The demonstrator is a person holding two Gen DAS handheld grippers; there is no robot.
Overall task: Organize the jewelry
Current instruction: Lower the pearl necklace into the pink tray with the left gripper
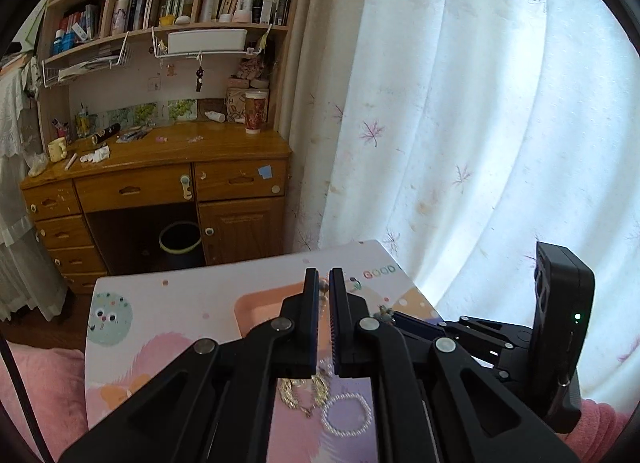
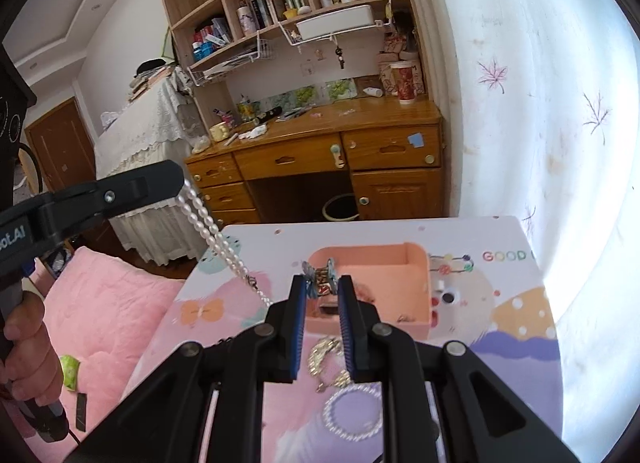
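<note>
Through the left wrist camera you are facing a wooden desk (image 1: 160,167) with bookshelves beside a white curtain (image 1: 460,123), above a small patterned table (image 1: 168,315). Your left gripper (image 1: 325,283) is hanging over the pink tray (image 1: 256,303), its jaws nearly together with a bead showing in the narrow gap. A gold chain (image 1: 304,389) and a pearl bracelet (image 1: 346,413) are lying on the table beneath it.

Through the right wrist camera the same desk (image 2: 320,143) is sitting behind the table (image 2: 500,235). Your right gripper (image 2: 324,291) is clamping a butterfly ornament (image 2: 320,283) over the pink tray (image 2: 400,263). At left, your left gripper (image 2: 176,179) is pinching a pearl necklace (image 2: 216,235), which is dangling toward the table. The gold chain (image 2: 324,359) and pearl bracelet (image 2: 352,413) are lying just before the tray.
</note>
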